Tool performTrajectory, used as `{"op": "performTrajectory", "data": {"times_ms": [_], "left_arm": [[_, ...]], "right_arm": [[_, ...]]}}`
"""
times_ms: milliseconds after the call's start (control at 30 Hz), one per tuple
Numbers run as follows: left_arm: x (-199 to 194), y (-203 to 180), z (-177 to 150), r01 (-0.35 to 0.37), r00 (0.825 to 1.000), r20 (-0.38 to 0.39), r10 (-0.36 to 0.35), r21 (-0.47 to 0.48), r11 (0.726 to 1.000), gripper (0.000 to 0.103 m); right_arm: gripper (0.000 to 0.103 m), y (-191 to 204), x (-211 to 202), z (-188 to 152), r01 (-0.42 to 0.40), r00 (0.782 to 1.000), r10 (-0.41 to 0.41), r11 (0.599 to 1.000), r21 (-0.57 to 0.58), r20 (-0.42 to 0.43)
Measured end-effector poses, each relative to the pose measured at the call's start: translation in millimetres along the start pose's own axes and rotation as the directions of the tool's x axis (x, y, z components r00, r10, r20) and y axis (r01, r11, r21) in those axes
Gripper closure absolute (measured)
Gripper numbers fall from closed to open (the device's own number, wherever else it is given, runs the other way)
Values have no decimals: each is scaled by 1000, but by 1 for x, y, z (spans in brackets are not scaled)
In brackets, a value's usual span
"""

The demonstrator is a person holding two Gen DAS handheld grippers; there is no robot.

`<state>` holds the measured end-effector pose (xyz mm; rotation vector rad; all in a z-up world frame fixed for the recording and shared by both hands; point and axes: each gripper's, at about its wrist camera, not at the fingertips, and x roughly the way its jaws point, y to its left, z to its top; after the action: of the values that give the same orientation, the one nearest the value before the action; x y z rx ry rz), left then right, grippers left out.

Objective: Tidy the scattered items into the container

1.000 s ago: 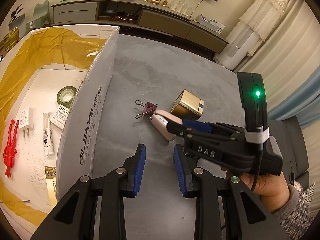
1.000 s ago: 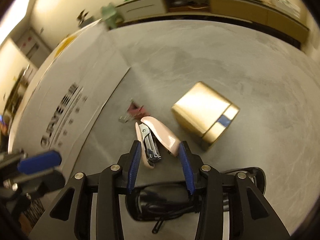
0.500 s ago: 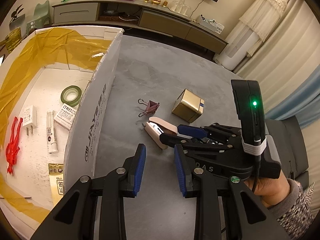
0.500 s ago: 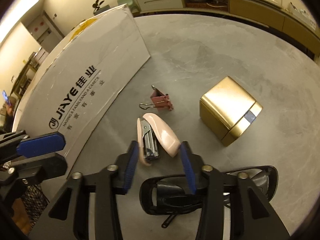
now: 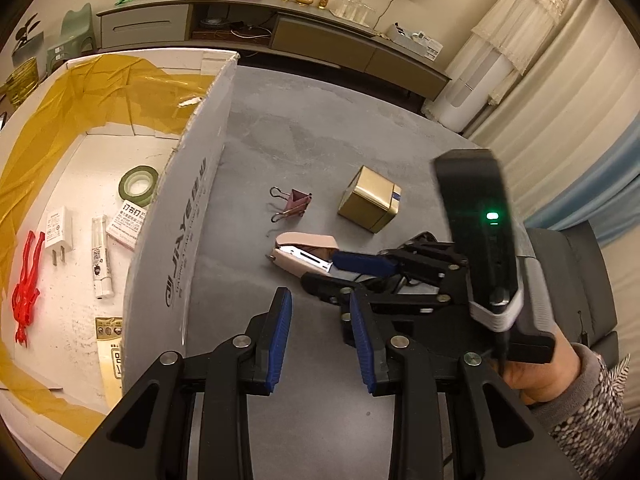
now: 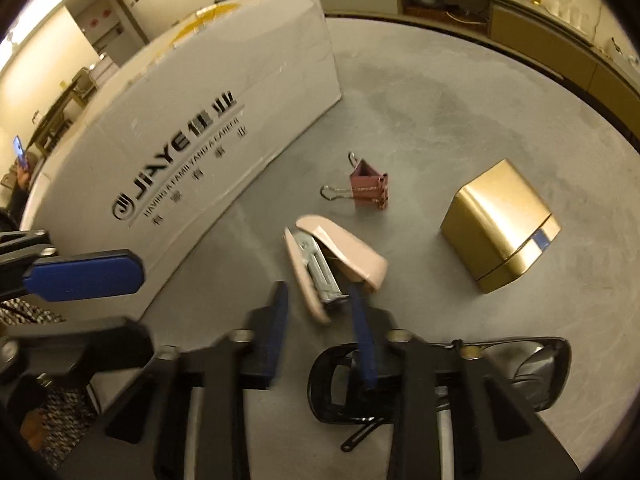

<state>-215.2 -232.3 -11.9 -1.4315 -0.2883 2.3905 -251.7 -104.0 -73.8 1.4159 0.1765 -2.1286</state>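
Right wrist view: the right gripper (image 6: 320, 316) has its jaws spread wide around the near end of the pink stapler (image 6: 334, 266), which lies on its side on the grey tabletop (image 6: 440, 120), not far from the wall of the white cardboard box (image 6: 224, 128). One blue pad sits against the stapler's rear; the other looks clear of it, so I'd say nothing is gripped yet. The stapler is gaping open, and a squeeze so far back could make it pivot, snap shut or skid away. Sunglasses (image 6: 440, 380) lie under the jaws and might snag. The binder clip (image 6: 370, 188) and the gold box (image 6: 500, 228) lie just beyond. The left gripper (image 5: 322, 332) hovers nearby, jaws parted and empty, close enough to collide with its partner.
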Motion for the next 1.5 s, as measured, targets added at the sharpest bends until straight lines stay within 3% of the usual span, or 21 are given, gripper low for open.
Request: {"op": "performTrajectory", "data": {"times_ms": [167, 233, 300, 400, 467, 533, 633, 700, 800, 833, 933, 1000, 1100, 1233, 1367, 1500], "left_arm": [[-2, 1, -4, -11, 1000, -2, 11, 3, 1000, 71], [-3, 2, -4, -14, 1000, -3, 14, 9, 1000, 71], [-4, 2, -5, -18, 1000, -1, 18, 6, 1000, 72], [-6, 6, -6, -40, 999, 1, 40, -10, 999, 73], [-7, 8, -7, -35, 999, 3, 35, -24, 999, 73], [-9, 9, -10, -22, 1000, 0, 22, -41, 999, 71], [-10, 11, -15, -48, 999, -2, 48, -59, 997, 72], [-12, 19, -21, -53, 999, -5, 52, -120, 991, 72], [-10, 28, -32, -20, 999, -43, 12, -201, 979, 72], [-9, 29, -35, -18, 999, -50, 8, -205, 979, 71], [-7, 25, -39, -18, 998, -63, 6, -182, 983, 71], [-7, 22, -40, -18, 998, -63, 7, -174, 985, 71], [-11, 22, -38, -19, 999, -47, 11, -174, 985, 71], [-12, 19, -36, -16, 999, -40, 10, -164, 986, 71], [-7, 13, -37, -29, 999, -42, 23, -142, 989, 71], [6, -11, -32, -33, 998, -49, 32, -24, 999, 65]], "right_arm": [[80, 25, -13, -6, 174, 984, -171, 981, -90, 44], [81, 39, -20, -12, 297, 954, -287, 944, -143, 90], [82, 53, -26, -19, 414, 909, -392, 890, -191, 143], [83, 59, -28, -25, 516, 855, -482, 827, -220, 195], [83, 54, -27, -24, 551, 833, -508, 798, -244, 219], [83, 54, -28, -24, 556, 829, -505, 788, -264, 241], [83, 57, -24, -32, 576, 816, -492, 741, -345, 304], [82, 60, -16, -35, 565, 824, -468, 724, -397, 319], [82, 61, -8, -41, 513, 857, -412, 734, -444, 309], [81, 60, -5, -40, 475, 878, -377, 759, -445, 295], [74, 49, -14, -33, 255, 959, -184, 893, -371, 217], [74, 36, -27, -25, 130, 977, -74, 950, -285, 199], [73, 8, -48, -15, 17, 974, 17, 989, -150, 225], [66, -15, -59, -8, 6, 967, -6, 1000, 1, 254], [65, -19, -51, -13, 26, 977, -45, 995, 92, 207], [64, -50, -78, -25, 19, 974, -86, 952, 304, 209]]}}
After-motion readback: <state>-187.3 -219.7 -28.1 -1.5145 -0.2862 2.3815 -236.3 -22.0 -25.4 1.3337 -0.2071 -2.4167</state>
